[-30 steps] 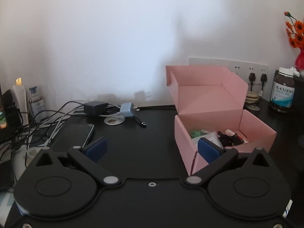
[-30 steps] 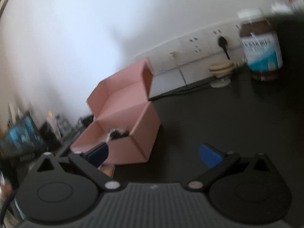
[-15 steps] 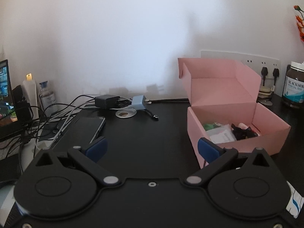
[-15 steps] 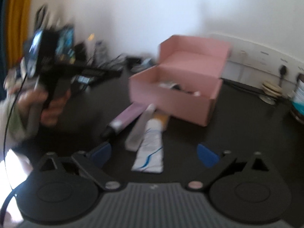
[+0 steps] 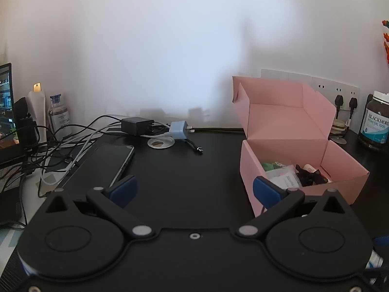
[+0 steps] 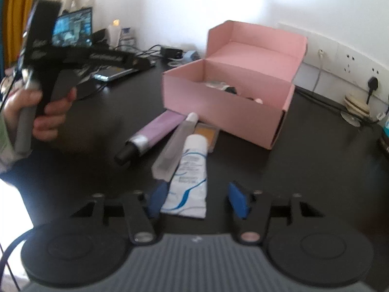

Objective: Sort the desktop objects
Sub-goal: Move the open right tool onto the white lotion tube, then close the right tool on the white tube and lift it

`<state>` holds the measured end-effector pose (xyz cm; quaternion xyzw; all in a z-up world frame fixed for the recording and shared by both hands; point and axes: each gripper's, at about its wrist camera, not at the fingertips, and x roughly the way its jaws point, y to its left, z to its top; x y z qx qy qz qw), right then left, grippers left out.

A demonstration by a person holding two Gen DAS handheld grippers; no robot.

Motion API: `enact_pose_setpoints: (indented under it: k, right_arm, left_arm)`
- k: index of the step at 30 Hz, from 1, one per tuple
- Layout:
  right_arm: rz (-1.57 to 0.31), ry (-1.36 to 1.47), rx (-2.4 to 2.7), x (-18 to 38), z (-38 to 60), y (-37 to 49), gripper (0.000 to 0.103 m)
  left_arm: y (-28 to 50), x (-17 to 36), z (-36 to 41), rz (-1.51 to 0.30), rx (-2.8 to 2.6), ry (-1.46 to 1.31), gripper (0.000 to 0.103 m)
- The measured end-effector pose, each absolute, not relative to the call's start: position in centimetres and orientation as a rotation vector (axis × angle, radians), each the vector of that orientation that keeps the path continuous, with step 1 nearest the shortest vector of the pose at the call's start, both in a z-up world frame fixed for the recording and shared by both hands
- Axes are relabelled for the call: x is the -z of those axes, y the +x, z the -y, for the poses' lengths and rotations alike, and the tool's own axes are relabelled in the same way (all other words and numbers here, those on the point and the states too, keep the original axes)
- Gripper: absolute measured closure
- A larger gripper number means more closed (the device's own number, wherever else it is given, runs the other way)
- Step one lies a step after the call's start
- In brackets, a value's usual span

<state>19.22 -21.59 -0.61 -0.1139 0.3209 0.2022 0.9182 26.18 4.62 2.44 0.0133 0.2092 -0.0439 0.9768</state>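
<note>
**Right claw narrowing over white tube; left claw wide open and empty**

Right wrist view, near to far. The right gripper [image 6: 197, 200] has just been closing its jaws; they stand partly open, and the flat end of a white tube with blue lettering [image 6: 192, 174] lies between the blue pads. The left pad is at the tube's edge, but blur prevents a ruling on contact; the right pad stands clear of it. Nothing is lifted. Touching the white tube's left side is a pale grey tube [image 6: 176, 148], and left of that, apart, a purple tube with a black cap [image 6: 152, 135]. A small orange item [image 6: 206, 132] is partly hidden under the white tube's cap end. All rest on the black desk [image 6: 304, 170], just in front of the pink box [image 6: 226, 107], which stands open with its lid upright. None of these tubes appears in the left wrist view.

At far left, a hand [image 6: 41, 112] grips the handle of the left gripper [image 5: 193, 189].

Left wrist view. That gripper's jaws are spread wide with only bare desk between them. Its right finger overlaps the box's near corner in the picture. This view looks into the box: a green item, a clear packet and something black. Beyond lie a phone [image 5: 109, 163], tangled cables, a black charger [image 5: 136, 125] and a blue plug [image 5: 179, 129]. A fish oil bottle [image 5: 375, 121] stands far right, against the wall sockets.
</note>
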Motion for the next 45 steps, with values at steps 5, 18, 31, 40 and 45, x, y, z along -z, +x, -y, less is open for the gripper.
enact_pose_setpoints:
  k: [5, 18, 31, 40, 45]
  right_arm:
    - [-0.656, -0.2, -0.388, 0.5, 22.6, 19.7, 0.068]
    - [-0.653, -0.234, -0.33, 0.3, 23.3, 20.8, 0.056]
    - [-0.632, -0.268, -0.331, 0.3, 22.6, 22.9, 0.059]
    - [-0.615, -0.242, -0.317, 0.4, 22.7, 23.2, 0.078]
    - [-0.601, -0.232, -0.293, 0.4, 22.9, 22.7, 0.079]
  left_arm:
    - [26.2, -2.3, -4.4, -0.426, 0.093, 0.039, 0.0]
    - [26.5, -1.8, -3.5, -0.43, 0.056, 0.102, 0.0]
    - [27.1, -1.6, -3.7, -0.458, 0.046, 0.093, 0.0]
    - [27.4, -1.3, -3.8, -0.467, 0.032, 0.105, 0.0]
    - [27.4, -1.4, -3.9, -0.469, 0.031, 0.094, 0.0]
